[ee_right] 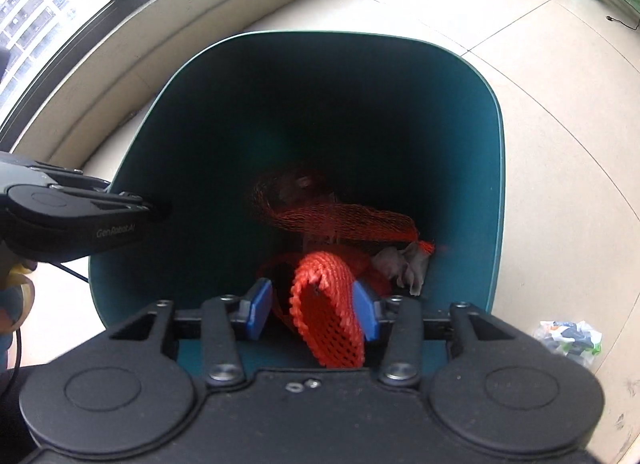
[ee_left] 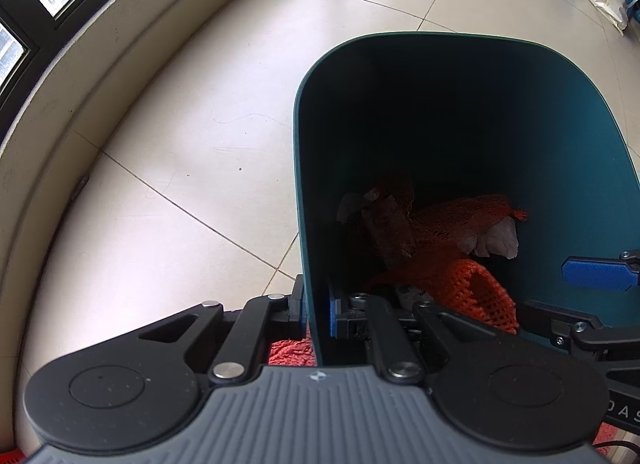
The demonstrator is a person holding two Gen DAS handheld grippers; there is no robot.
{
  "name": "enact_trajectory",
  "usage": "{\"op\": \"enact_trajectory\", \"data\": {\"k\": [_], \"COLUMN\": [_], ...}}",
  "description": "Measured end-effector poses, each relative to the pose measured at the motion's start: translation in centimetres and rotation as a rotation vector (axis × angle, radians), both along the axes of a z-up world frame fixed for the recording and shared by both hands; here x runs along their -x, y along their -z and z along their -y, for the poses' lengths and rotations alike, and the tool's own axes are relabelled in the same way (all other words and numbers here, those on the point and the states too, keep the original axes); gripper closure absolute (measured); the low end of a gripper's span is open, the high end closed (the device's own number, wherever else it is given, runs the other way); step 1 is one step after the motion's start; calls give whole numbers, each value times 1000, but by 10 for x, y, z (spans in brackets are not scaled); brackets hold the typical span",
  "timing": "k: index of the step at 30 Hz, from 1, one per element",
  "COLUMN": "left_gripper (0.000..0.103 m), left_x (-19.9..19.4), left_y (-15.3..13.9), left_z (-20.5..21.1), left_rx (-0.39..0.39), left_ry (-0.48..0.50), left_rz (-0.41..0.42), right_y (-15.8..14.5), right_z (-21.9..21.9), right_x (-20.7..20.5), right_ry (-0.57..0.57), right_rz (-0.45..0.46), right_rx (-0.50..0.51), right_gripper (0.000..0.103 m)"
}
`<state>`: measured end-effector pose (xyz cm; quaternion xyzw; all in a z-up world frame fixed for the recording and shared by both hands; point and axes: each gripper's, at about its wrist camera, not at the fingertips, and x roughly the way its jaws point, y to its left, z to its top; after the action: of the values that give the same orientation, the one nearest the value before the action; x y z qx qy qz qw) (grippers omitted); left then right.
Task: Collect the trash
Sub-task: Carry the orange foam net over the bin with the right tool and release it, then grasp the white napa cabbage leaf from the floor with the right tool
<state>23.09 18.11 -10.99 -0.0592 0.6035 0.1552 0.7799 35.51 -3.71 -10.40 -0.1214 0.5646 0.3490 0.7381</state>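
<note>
Drop-off step. Left hand-held gripper is clenched on the near wall of the dark teal plastic bin, steadying it on the pale tiled floor. Right hand-held gripper sits over the bin mouth w/ the orange foam fruit net between its blue pads; jaws look released, left pad clear of the net, right pad just beside it, contact hard to tell. Red mesh bag & crumpled paper already lie at the bottom. Next, prob.: let the net fall in, pull right gripper out, go for the crumpled printed wrapper on the floor beside the bin.
</note>
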Motion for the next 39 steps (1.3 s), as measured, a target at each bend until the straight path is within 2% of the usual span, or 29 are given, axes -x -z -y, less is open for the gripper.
{"op": "enact_trajectory", "data": {"k": [5, 7, 12, 18, 25, 27, 33, 36, 39], "left_gripper": [94, 94, 94, 94, 94, 94, 94, 94, 94], "left_x": [0, 0, 0, 0, -3, -4, -4, -4, -4], "left_y": [0, 0, -1, 1, 3, 3, 4, 4, 4], "left_z": [-1, -2, -1, 1, 5, 6, 7, 7, 7], "left_rx": [3, 2, -5, -12, -32, -37, -38, -37, -34], "left_ry": [1, 3, 10, 6, -4, -6, -6, -5, -3], "left_rz": [0, -1, -1, -4, -15, -17, -16, -16, -15], "right_y": [-33, -49, -79, -82, -22, 1, 94, 135, 160], "right_z": [13, 24, 65, 128, 188, 197, 218, 209, 203], "right_x": [4, 7, 7, -4, -32, -39, -48, -36, -35], "right_ry": [-4, -1, 51, 191, 407, 450, 569, 600, 610], "right_rz": [9, 24, 72, 103, 44, 15, -161, -200, -217], "right_rx": [-83, -119, -154, -128, -20, 23, 141, 181, 202], "right_gripper": [46, 38, 35, 27, 13, 13, 14, 16, 21]}}
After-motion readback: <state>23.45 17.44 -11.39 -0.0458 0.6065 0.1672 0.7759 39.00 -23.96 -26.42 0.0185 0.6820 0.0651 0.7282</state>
